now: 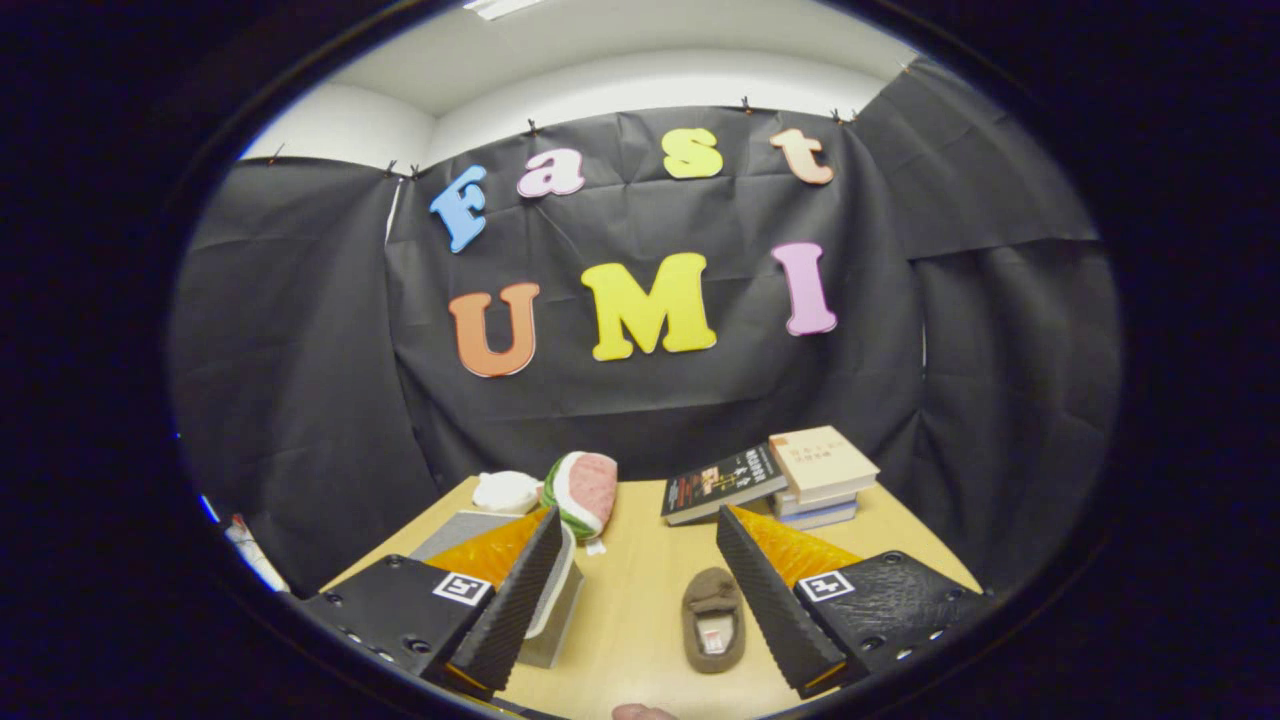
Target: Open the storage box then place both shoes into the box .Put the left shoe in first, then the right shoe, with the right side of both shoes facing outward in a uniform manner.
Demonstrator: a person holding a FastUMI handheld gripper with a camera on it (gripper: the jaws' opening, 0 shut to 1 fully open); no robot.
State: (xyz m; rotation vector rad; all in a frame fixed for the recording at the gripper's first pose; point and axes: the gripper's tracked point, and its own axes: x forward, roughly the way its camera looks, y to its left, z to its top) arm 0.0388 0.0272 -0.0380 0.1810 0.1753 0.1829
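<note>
A small brown shoe (713,620) lies on the wooden table (640,600), toe pointing away, between my fingers and close to the right one. My gripper (637,525) is open above the table, with nothing between its fingers. A grey storage box (556,612) with a pale rim stands at the left, partly hidden behind the left finger (520,600). Whether its lid is open or closed I cannot tell.
Beyond the fingers, a watermelon-patterned plush (583,490) and a white soft object (505,491) rest at the table's far left. A dark book (722,483) leans on a stack of books (822,475) at the far right. A person's fingertip (640,712) shows at the near edge.
</note>
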